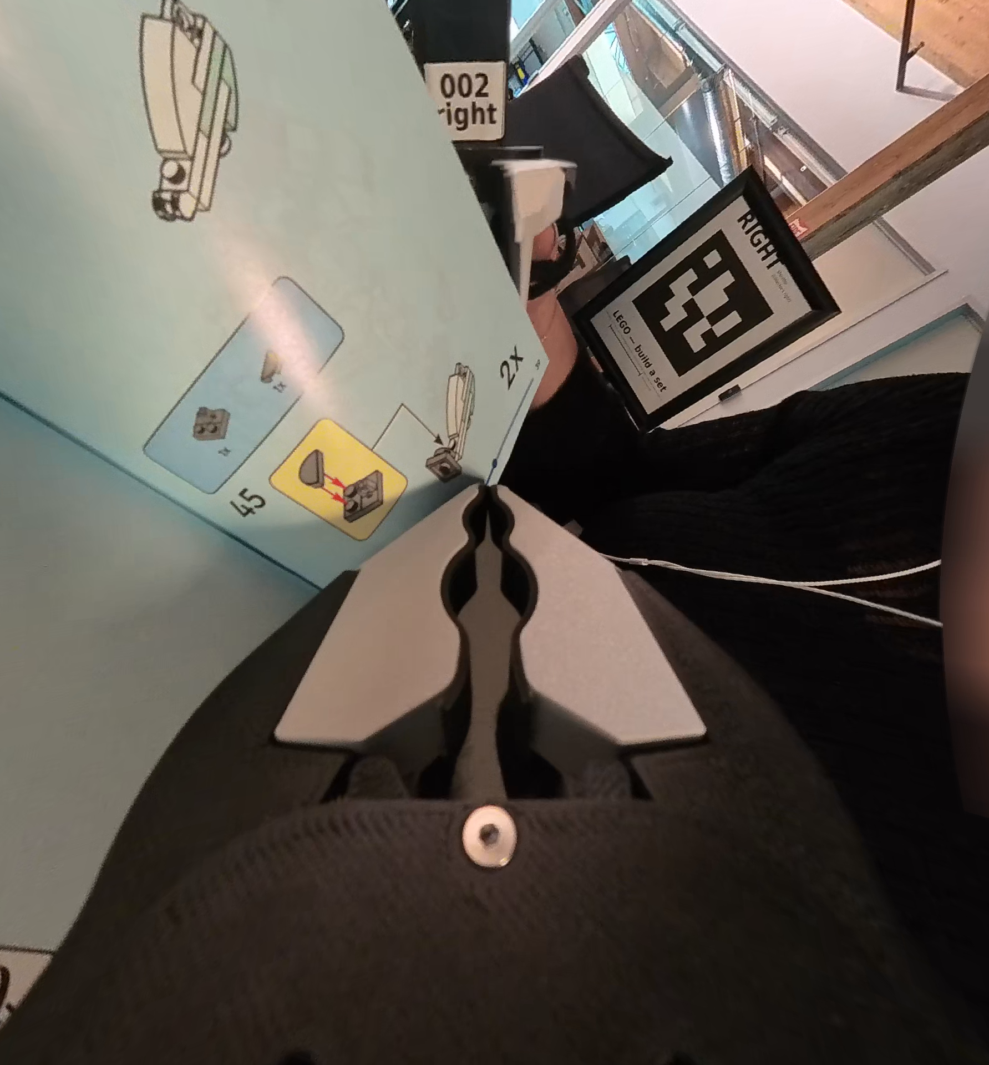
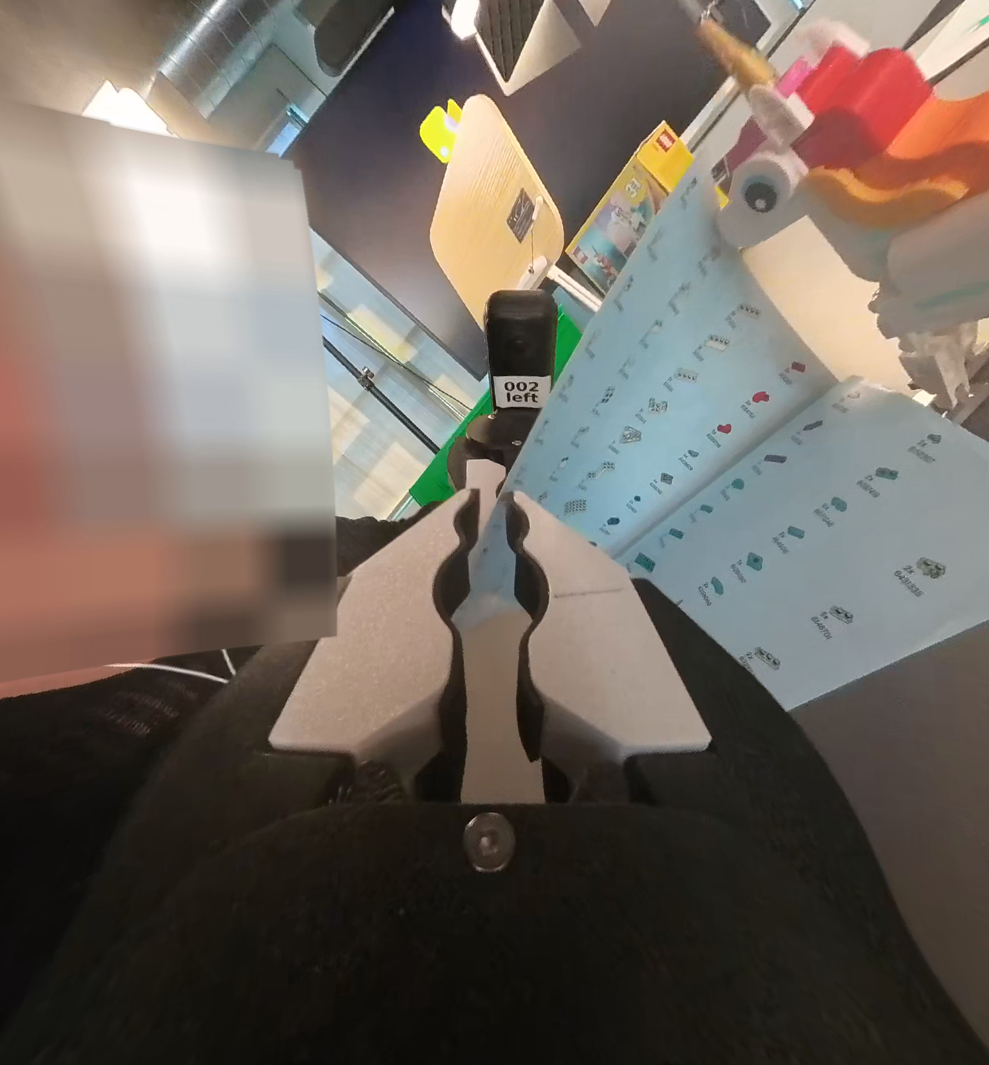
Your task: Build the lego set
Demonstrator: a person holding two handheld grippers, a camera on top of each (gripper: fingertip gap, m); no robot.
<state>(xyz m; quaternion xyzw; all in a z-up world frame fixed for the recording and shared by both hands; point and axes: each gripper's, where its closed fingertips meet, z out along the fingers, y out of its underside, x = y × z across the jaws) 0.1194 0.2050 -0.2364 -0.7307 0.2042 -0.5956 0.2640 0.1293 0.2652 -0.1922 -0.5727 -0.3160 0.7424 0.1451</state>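
Note:
The light-blue instruction booklet (image 1: 192, 299) is held up in the air. My left gripper (image 1: 489, 490) is shut on the lower corner of its open page. My right gripper (image 2: 495, 493) is closed to a narrow gap with the booklet's parts-list page (image 2: 711, 461) passing between its fingers. The right gripper also shows in the left wrist view (image 1: 532, 196), at the page's far edge. The left gripper shows in the right wrist view (image 2: 518, 357), beyond the page. A built Lego unicorn (image 2: 826, 144), white with a red and orange mane, is at the upper right.
A yellow Lego box (image 2: 642, 190) and a green object (image 2: 474, 461) lie behind the booklet. A black-framed sign with a marker (image 1: 705, 299) stands on the white table. A person's dark clothing (image 1: 768, 518) and a white cable (image 1: 768, 576) are close by. Across from one pair of fingers to the other is roughly 8 cm. The right tips stand about 11 cm off the built Lego unicorn (image 2: 826, 144).

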